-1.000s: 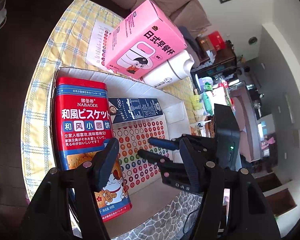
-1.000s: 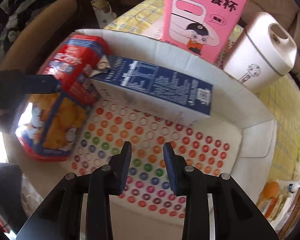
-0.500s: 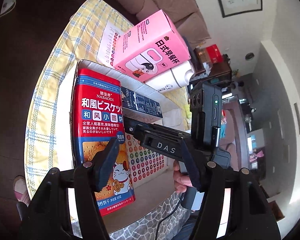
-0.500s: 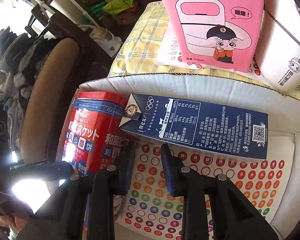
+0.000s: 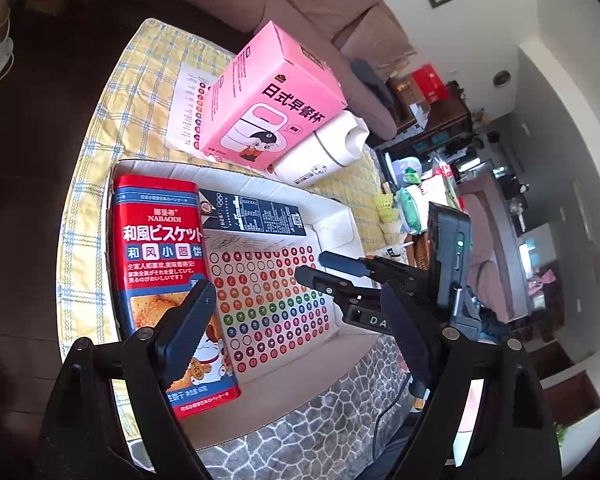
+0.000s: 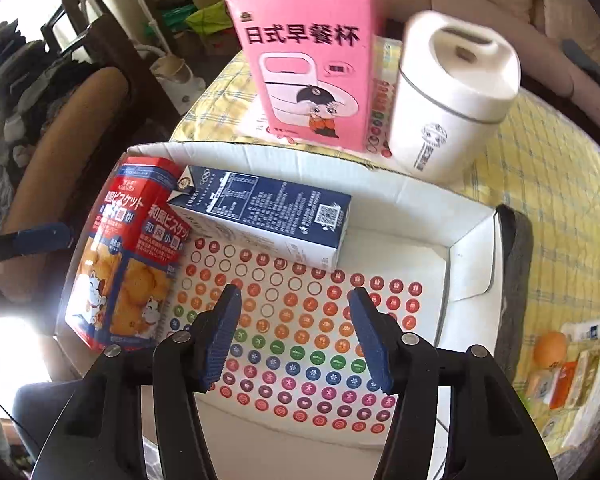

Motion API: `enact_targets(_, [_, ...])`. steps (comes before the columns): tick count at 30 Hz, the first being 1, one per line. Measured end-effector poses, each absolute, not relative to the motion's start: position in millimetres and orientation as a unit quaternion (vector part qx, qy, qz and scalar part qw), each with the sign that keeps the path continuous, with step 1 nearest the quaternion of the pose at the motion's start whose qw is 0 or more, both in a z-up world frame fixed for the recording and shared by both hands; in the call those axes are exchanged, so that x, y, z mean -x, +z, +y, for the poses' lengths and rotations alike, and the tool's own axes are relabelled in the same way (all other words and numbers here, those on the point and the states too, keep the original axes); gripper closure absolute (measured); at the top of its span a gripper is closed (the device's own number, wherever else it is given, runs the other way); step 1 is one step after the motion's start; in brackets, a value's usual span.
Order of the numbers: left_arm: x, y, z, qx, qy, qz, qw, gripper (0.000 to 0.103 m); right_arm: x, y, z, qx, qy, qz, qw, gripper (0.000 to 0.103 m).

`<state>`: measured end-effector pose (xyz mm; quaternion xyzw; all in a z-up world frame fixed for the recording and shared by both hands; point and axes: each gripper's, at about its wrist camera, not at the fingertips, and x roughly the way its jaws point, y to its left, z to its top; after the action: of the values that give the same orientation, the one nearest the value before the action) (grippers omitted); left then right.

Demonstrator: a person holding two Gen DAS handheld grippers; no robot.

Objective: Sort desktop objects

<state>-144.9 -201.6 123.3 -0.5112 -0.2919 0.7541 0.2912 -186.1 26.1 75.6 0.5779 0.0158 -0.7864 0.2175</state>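
Both jaws are opening — the left gripper and right gripper pinch nothing. Below, a red biscuit tin and a dark-blue carton lie in the white cardboard tray.

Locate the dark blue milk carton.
The dark blue milk carton lies on its side inside the white tray, along its far wall, its gabled end against the red biscuit box.

Left tool and right tool, both empty, jaws opening.
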Motion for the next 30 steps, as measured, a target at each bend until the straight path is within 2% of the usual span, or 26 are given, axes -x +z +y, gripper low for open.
enact_targets(2, [145,121,-192,0.519,0.749,-0.288,0.296,0.021,196,64,31,-0.584,-0.78,-0.015,0.223,0.06])
enact_targets(7, [142,112,-169,0.541,0.754,-0.24,0.285,0.02,216,53,29,-0.578,-0.794,-0.006,0.189,0.071])
enact_targets(13, [138,108,-156,0.552,0.765,-0.196,0.268,0.02,205,63,34,-0.566,-0.801,-0.008,0.194,0.072])
enact_targets(18, [129,117,-140,0.545,0.8,-0.122,0.22,0.008,166,89,53,-0.535,-0.827,0.052,0.165,0.045])
enact_targets(19, [127,118,-135,0.541,0.809,-0.102,0.206,0.004,159,94,59,-0.529,-0.831,0.056,0.163,0.037])
enact_targets(20, [124,120,-132,0.535,0.818,-0.084,0.194,0.002,151,98,64,-0.523,-0.835,0.062,0.16,0.022])
enact_targets(22, [118,121,-126,0.526,0.83,-0.061,0.178,0.0,137,106,74,-0.502,-0.849,0.092,0.134,0.001])
enact_targets(25, [110,120,-119,0.525,0.833,-0.046,0.17,0.0,122,109,88,-0.481,-0.861,0.147,0.08,0.0])
enact_targets(30, [96,129,-109,0.517,0.84,-0.021,0.162,0.0,111,97,120,-0.511,-0.85,0.1,0.074,0.0])
